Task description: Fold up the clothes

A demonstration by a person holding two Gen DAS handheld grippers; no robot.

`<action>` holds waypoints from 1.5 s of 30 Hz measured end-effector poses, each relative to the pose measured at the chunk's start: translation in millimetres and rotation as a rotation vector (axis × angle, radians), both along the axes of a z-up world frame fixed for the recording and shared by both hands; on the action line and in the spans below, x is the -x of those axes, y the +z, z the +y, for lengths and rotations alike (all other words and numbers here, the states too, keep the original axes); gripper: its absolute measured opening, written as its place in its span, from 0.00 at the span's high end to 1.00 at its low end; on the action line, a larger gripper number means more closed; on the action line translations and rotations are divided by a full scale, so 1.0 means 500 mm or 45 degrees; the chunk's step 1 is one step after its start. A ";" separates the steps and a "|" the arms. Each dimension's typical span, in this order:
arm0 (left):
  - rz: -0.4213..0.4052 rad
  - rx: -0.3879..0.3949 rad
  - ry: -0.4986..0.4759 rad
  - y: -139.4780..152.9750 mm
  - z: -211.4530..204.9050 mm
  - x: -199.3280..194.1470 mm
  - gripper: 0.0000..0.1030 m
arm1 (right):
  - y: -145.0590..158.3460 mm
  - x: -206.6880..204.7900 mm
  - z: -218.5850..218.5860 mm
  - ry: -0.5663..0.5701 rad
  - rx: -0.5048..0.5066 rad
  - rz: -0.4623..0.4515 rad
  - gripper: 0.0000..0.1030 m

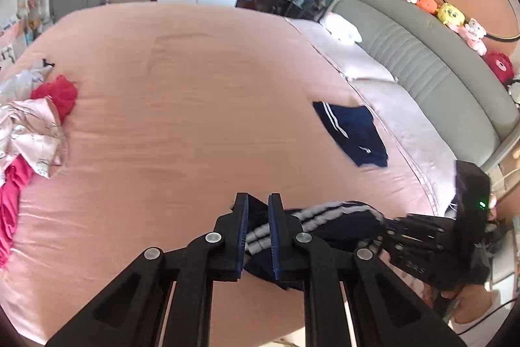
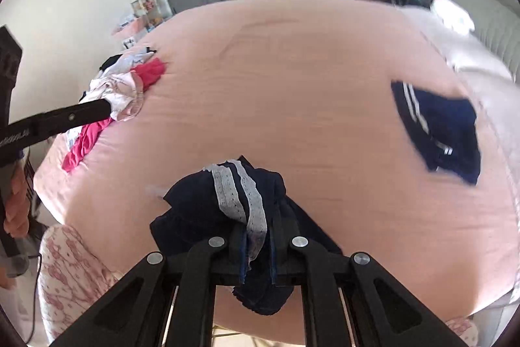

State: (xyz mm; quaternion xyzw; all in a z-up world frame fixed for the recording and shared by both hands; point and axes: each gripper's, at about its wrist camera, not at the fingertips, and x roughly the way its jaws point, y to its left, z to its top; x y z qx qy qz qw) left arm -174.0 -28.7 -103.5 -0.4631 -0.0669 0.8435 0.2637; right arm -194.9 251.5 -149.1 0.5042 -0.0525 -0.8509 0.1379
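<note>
Navy fabric with grey lace stripes — we list one dark garment [image 2: 208, 200], bunched above the near edge of the pink bed [image 1: 182, 86]; its full shape is hidden in folds. Our left gripper [image 1: 258, 236] pinches one end, our right gripper [image 2: 258, 252] the other, both clamped on cloth. Folded navy shorts [image 1: 352, 132] lie apart, blurred in the right view. Mixed laundry pile [image 1: 29, 126] — cut off at the frame's edge.
</note>
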 end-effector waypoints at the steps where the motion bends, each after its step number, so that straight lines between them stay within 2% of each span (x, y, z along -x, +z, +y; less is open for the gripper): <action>1: -0.021 -0.040 -0.025 -0.009 0.006 -0.005 0.88 | -0.015 0.014 0.015 -0.022 0.042 -0.070 0.90; 2: -0.033 -0.059 -0.038 -0.033 0.035 0.002 0.87 | -0.025 0.017 0.029 -0.048 0.056 -0.098 0.87; 4: -0.101 -0.043 -0.086 -0.107 0.106 0.014 0.79 | -0.038 0.006 0.063 -0.129 0.039 -0.088 0.74; 6: -0.220 -0.039 -0.164 -0.178 0.144 -0.003 0.79 | -0.052 -0.010 0.094 -0.209 0.012 -0.076 0.54; 8: -0.333 -0.038 -0.253 -0.240 0.183 -0.022 0.79 | -0.065 -0.021 0.118 -0.237 0.046 -0.084 0.52; 10: -0.358 -0.019 -0.341 -0.274 0.231 -0.041 0.79 | -0.066 -0.033 0.135 -0.241 0.070 -0.088 0.52; 12: -0.356 0.053 -0.385 -0.302 0.288 -0.041 0.79 | -0.051 -0.048 0.155 -0.274 0.051 -0.042 0.52; 14: -0.283 0.220 -0.342 -0.318 0.324 -0.031 0.79 | -0.030 -0.064 0.166 -0.295 0.023 0.025 0.52; 16: -0.225 0.280 -0.206 -0.306 0.322 0.001 0.79 | -0.029 -0.070 0.160 -0.263 -0.004 0.011 0.52; 17: -0.192 0.231 -0.115 -0.281 0.305 0.018 0.79 | -0.042 -0.068 0.151 -0.201 -0.013 -0.038 0.52; 19: -0.059 0.098 0.081 -0.211 0.256 0.032 0.79 | -0.085 -0.065 0.104 -0.018 -0.057 -0.147 0.52; 21: 0.089 0.069 0.224 -0.148 0.213 0.023 0.79 | -0.125 -0.066 0.062 0.057 -0.137 -0.171 0.52; 23: 0.125 0.100 0.224 -0.122 0.186 0.014 0.79 | -0.156 -0.044 0.040 0.028 -0.148 -0.149 0.52; 26: 0.017 0.156 0.082 -0.143 0.158 0.001 0.79 | -0.170 0.009 0.044 -0.125 -0.126 -0.101 0.52; 29: -0.109 0.208 -0.080 -0.195 0.156 -0.008 0.79 | -0.120 0.042 0.081 -0.299 -0.133 0.041 0.52; 31: -0.203 0.171 -0.128 -0.235 0.158 -0.002 0.79 | -0.088 0.047 0.104 -0.343 -0.103 0.082 0.52; 32: -0.231 0.155 -0.114 -0.254 0.164 0.001 0.79 | -0.082 0.049 0.110 -0.334 -0.089 0.075 0.51; 35: -0.225 0.146 -0.012 -0.281 0.163 0.024 0.79 | -0.112 0.048 0.097 -0.164 -0.066 -0.063 0.51; 38: -0.167 0.215 0.175 -0.279 0.133 0.064 0.79 | -0.153 0.049 0.067 -0.050 -0.218 -0.080 0.52; 40: -0.078 0.193 0.284 -0.231 0.094 0.091 0.79 | -0.159 0.064 0.086 -0.168 -0.408 0.007 0.52; 41: -0.030 0.169 0.334 -0.202 0.072 0.103 0.79 | -0.152 0.073 0.118 -0.267 -0.403 0.018 0.52; 43: 0.051 0.155 0.408 -0.151 0.038 0.118 0.79 | -0.127 0.072 0.190 -0.432 -0.309 0.015 0.52; 44: 0.042 0.158 0.394 -0.137 0.031 0.121 0.79 | -0.116 0.069 0.217 -0.479 -0.269 0.006 0.51; 45: -0.027 0.133 0.316 -0.135 0.023 0.125 0.79 | -0.111 0.068 0.225 -0.457 -0.233 -0.017 0.51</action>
